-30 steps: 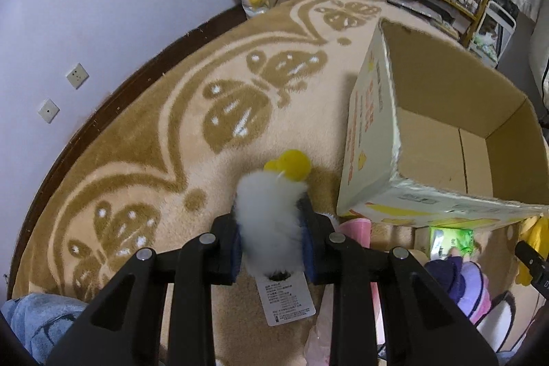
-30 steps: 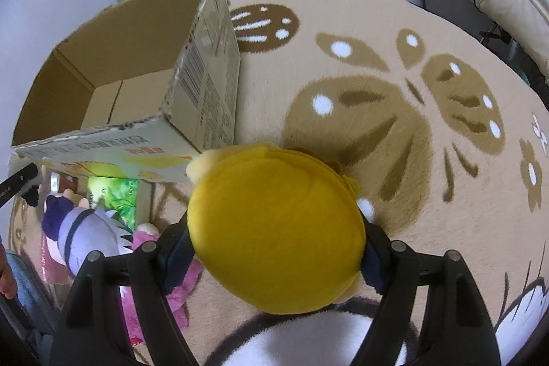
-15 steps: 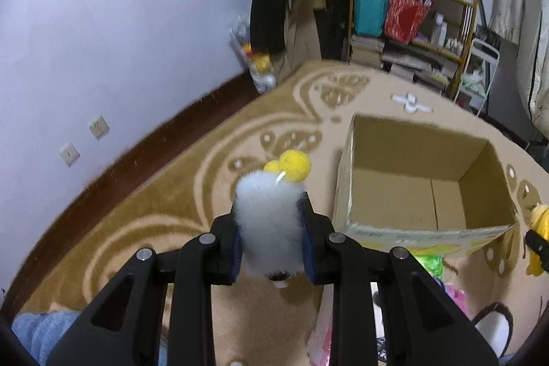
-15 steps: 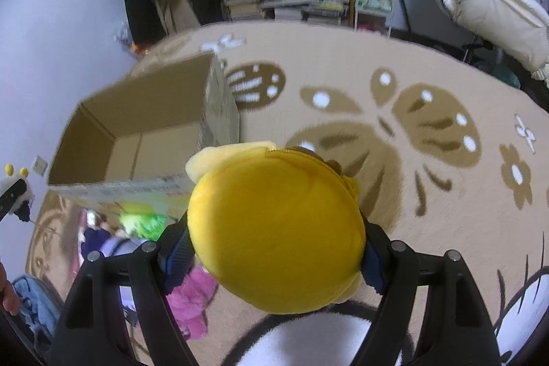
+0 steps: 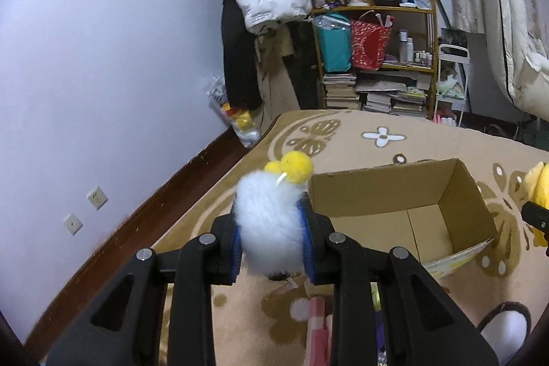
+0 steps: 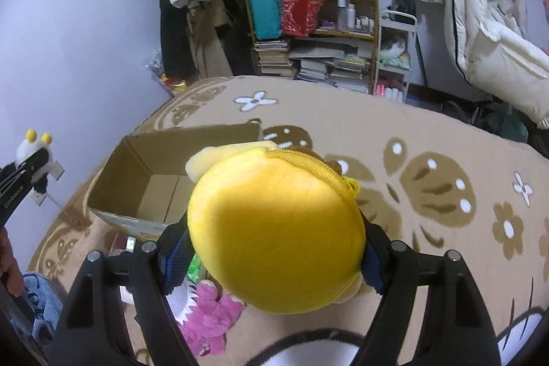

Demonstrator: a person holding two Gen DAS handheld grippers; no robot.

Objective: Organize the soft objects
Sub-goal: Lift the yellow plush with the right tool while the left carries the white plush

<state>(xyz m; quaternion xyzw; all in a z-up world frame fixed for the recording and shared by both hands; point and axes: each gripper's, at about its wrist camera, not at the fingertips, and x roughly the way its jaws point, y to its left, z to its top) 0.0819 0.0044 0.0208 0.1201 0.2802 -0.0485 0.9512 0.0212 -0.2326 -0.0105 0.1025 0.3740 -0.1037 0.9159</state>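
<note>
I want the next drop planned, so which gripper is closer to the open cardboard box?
Hard to call; both look about equally near. The left gripper hangs beside the cardboard box, by its left wall; the right gripper by its right corner.

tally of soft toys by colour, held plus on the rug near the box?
White: 1, fluffy toy in left gripper
Yellow: 1, plush in right gripper
Pink: 1, toy on rug
Total: 3; others hidden.
</note>
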